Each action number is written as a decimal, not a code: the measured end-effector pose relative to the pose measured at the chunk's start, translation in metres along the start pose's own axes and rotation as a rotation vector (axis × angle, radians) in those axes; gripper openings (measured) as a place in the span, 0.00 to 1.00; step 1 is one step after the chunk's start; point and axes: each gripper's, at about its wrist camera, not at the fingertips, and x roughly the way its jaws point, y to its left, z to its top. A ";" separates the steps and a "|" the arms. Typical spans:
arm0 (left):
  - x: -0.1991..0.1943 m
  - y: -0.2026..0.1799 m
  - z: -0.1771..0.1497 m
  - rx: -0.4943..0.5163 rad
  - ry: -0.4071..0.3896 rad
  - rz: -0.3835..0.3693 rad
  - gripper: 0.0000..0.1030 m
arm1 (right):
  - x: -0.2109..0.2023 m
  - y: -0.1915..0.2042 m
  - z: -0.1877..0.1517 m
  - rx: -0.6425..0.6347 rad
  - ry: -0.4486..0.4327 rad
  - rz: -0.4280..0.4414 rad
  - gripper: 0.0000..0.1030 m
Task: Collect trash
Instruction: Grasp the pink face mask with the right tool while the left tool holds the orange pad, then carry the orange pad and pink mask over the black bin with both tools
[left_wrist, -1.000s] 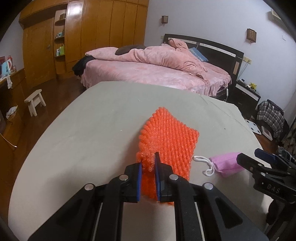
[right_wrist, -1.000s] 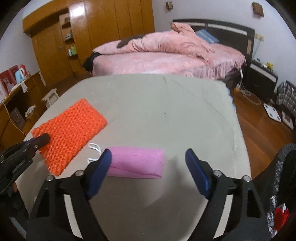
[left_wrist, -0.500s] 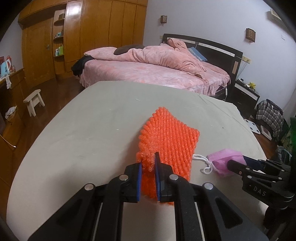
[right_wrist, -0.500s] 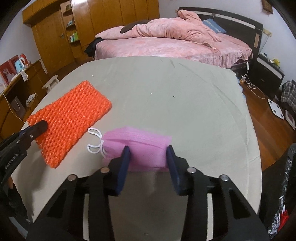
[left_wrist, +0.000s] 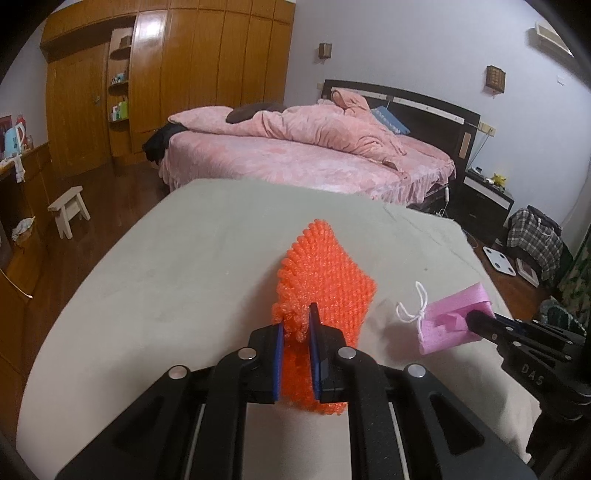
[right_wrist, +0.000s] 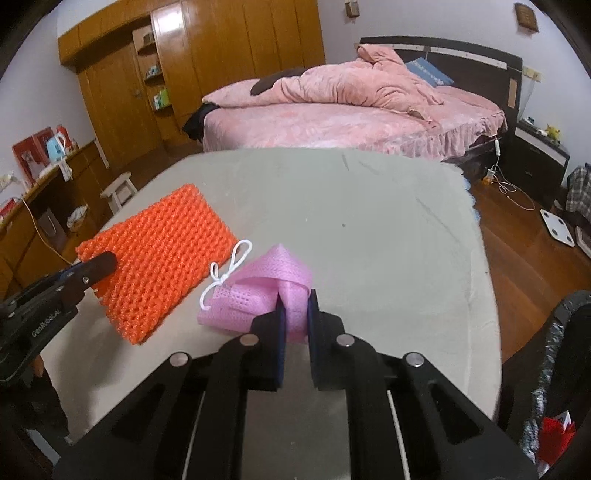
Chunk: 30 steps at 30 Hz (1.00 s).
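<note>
- The pink face mask (right_wrist: 266, 291), crumpled with its white ear loop (right_wrist: 225, 273) sticking up, is pinched in the clenched jaws of the right gripper (right_wrist: 294, 325), at the near part of the grey-covered desk (right_wrist: 369, 229).
- Just beside it to the left, the orange foam net (left_wrist: 325, 288) is clamped at its near edge by the left gripper (left_wrist: 295, 347).
- A black trash bag (right_wrist: 565, 354) gapes at the desk's right.
- Beyond stands a pink bed (left_wrist: 306, 162), with a wooden wardrobe (left_wrist: 166, 74) and a white stool (left_wrist: 68, 210) to its left.
</note>
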 end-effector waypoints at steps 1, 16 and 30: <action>-0.002 -0.001 0.000 0.000 -0.003 -0.001 0.11 | -0.004 -0.001 0.001 0.000 -0.008 -0.001 0.09; -0.049 -0.042 0.024 0.021 -0.094 -0.065 0.11 | -0.075 -0.021 0.026 0.009 -0.149 -0.033 0.09; -0.086 -0.087 0.032 0.071 -0.148 -0.142 0.11 | -0.145 -0.051 0.021 0.029 -0.234 -0.079 0.09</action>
